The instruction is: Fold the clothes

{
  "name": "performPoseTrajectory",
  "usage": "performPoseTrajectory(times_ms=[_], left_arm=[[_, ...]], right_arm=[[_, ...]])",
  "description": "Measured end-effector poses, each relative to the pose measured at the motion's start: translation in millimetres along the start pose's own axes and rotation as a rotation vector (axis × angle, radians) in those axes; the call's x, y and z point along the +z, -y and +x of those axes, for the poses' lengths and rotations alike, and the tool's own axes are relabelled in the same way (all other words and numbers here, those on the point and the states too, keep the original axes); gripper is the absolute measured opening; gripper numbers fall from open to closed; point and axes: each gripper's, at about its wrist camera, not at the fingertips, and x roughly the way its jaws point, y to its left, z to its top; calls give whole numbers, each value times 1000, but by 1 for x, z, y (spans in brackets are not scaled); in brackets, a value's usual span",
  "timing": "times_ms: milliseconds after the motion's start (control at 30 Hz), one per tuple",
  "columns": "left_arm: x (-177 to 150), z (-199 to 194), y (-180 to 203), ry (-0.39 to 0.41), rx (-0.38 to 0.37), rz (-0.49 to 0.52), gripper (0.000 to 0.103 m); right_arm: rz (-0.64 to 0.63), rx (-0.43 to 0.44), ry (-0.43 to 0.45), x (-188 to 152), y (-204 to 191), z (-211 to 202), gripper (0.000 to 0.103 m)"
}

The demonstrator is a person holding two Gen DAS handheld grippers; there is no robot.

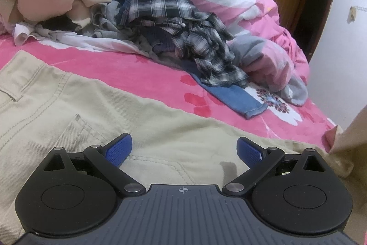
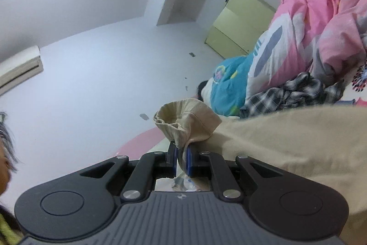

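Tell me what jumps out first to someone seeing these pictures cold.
The right gripper is shut on a bunched hem of the beige trousers, lifted toward the wall. The left gripper hovers open over the trousers spread on the pink bedspread, with a plaid shirt heaped behind.

Location: a home bedroom. Indicators: bed [image 1: 142, 66] with pink floral sheet, rumpled pink quilt [image 2: 321, 22], wall-mounted air conditioner [image 2: 19, 68], wooden door [image 1: 298, 6], yellow-green wardrobe [image 2: 240, 24].
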Motion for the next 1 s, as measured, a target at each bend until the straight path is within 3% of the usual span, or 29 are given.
performPoseTrajectory(times_ms=[167,433,500,567,600,667,800,833,933,1000], left_arm=[[0,-1,-3,7,-15,-16,99],[0,-2,-5,16,-32,-31,99],[0,-2,-5,15,-31,-30,99],[0,-2,-4,14,-30,-29,99],[0,-2,-4,14,-29,-28,99],[0,-2,-4,14,-29,-28,99],[0,-2,-4,11,-26,-26,99],[0,-2,-4,11,-25,-25,99],[0,-2,-4,9,-23,-23,99],[0,-2,-3,7,-21,-22,99]], right_arm=[[134,-109,-33,-17,51,24,9],[219,-520,-199,-75,132,39,10],[175,-531,-209,-74,124,40,16],[119,-555,-237,-71,112,42,40],[85,-559,-246,-69,103,39,46],[20,-564,-260,-67,83,29,48],[-3,-527,-196,-64,56,-19,57],[4,-519,-164,-62,53,-34,64],[30,-513,-39,-44,58,-78,69],[37,-568,55,-24,67,-115,69]])
